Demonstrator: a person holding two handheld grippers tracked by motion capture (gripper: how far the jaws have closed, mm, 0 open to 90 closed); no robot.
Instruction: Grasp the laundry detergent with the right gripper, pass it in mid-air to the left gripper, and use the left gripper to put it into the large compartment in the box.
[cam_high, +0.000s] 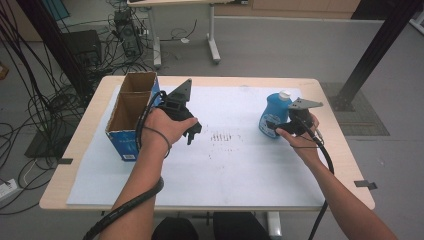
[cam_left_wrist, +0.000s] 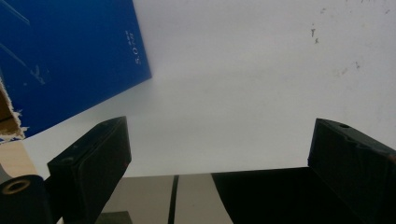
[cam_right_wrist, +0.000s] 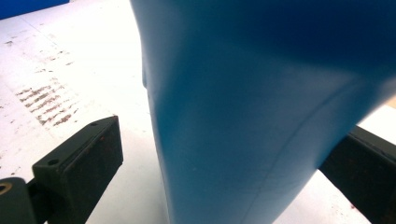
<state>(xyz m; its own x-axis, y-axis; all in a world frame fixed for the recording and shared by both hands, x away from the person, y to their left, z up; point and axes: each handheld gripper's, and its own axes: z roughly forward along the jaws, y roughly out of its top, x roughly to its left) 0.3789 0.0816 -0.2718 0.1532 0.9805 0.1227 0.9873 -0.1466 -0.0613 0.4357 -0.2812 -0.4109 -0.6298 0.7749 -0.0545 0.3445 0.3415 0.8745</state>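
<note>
White table sheet (cam_high: 235, 165), blue bottle (cam_high: 274, 116) upright.

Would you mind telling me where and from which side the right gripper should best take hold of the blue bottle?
Probably the mid-body of the blue bottle, from its right. It stands upright on the white mat, and its body narrows upward toward the white cap. The right gripper already comes in there, its open jaws on either side of the body with a gap on one side.

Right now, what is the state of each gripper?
Left gripper: open, holding nothing, near the box.
Right gripper: open, jaws on either side of the blue bottle, a gap on one side.
</note>
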